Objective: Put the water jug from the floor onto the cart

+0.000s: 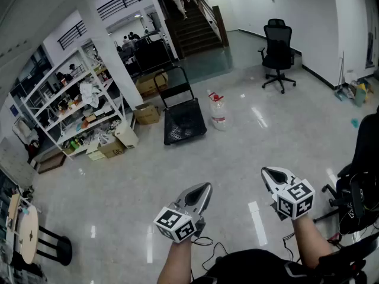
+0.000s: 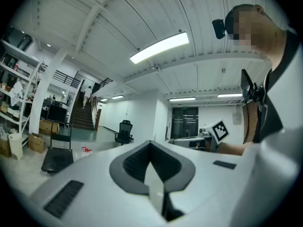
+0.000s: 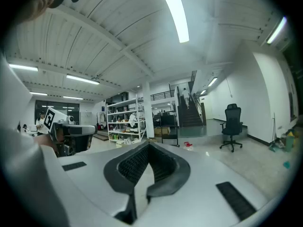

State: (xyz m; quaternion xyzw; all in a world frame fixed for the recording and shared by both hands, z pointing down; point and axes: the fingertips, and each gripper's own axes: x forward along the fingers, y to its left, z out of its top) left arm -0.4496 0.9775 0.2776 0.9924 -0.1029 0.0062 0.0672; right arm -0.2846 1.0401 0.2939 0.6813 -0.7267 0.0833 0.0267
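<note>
Standing upright beside cart (image 1: 183,123), neck up: water jug (image 1: 218,111); left tool (image 1: 204,188), right tool (image 1: 270,172) closed, empty

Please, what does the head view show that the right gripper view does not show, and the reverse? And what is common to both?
Only the head view: the round table at lower left, and the right tool with its marker cube, from above. Only the right gripper view: the ceiling lights, and that tool's jaws closed with nothing between them. Both: the water jug on the floor beside the cart, the office chair, the shelf and the stairs.
</note>
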